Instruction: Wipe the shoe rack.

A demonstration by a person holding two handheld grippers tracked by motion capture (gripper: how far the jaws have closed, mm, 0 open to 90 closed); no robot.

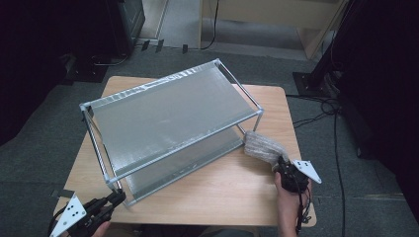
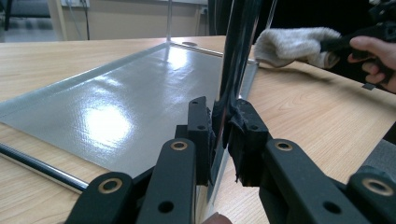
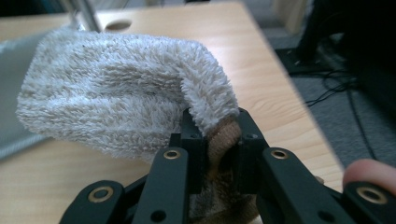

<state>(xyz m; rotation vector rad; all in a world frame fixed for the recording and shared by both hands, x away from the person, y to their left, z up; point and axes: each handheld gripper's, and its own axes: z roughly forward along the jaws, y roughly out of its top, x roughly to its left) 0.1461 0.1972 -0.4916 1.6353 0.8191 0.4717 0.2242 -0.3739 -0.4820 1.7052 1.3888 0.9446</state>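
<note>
High view: a two-shelf metal rack (image 1: 168,123) stands slantwise on a wooden table (image 1: 232,192). At its near-left corner, the left gripper (image 1: 116,197) is clamped on a rack leg (image 2: 233,60). The right gripper (image 1: 282,167), pinching a folded towel (image 1: 262,145), sits just beside the rack's right end, nearest the lower shelf (image 1: 197,158).

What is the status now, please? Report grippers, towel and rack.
Left gripper shut on rack post. Right gripper shut on folded towel, beside the rack's right end over the table. Nothing in the way.
</note>
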